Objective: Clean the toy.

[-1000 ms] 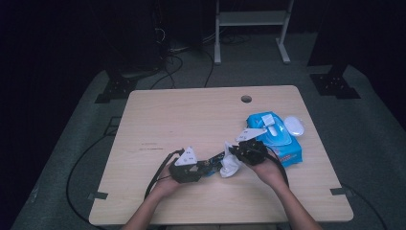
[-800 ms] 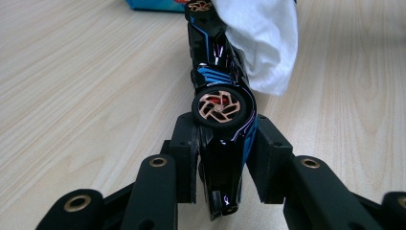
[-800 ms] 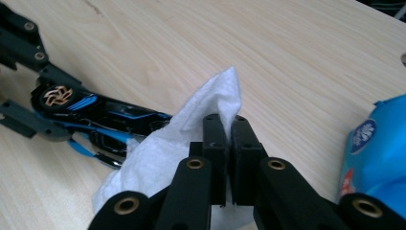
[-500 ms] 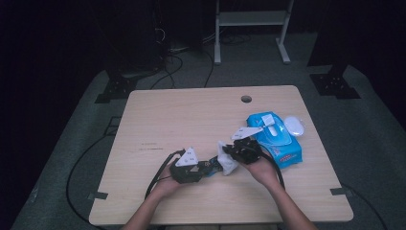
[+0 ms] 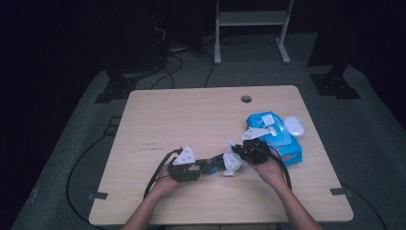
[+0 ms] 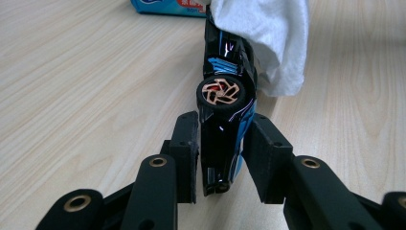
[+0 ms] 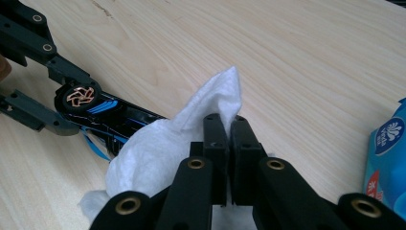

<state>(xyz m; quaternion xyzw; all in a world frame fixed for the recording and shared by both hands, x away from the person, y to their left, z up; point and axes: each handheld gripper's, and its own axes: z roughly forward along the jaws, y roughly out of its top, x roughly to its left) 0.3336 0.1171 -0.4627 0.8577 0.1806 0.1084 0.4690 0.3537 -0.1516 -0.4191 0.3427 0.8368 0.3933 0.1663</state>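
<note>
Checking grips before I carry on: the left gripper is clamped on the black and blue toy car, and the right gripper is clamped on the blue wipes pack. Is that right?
Not quite. The left gripper is clamped on the black and blue toy car, but the right gripper is clamped on a white wipe, not the blue wipes pack, which lies on the table. The right gripper view shows it.

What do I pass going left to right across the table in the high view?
Left gripper → toy car → wipe → right gripper → wipes pack → white lid.
</note>
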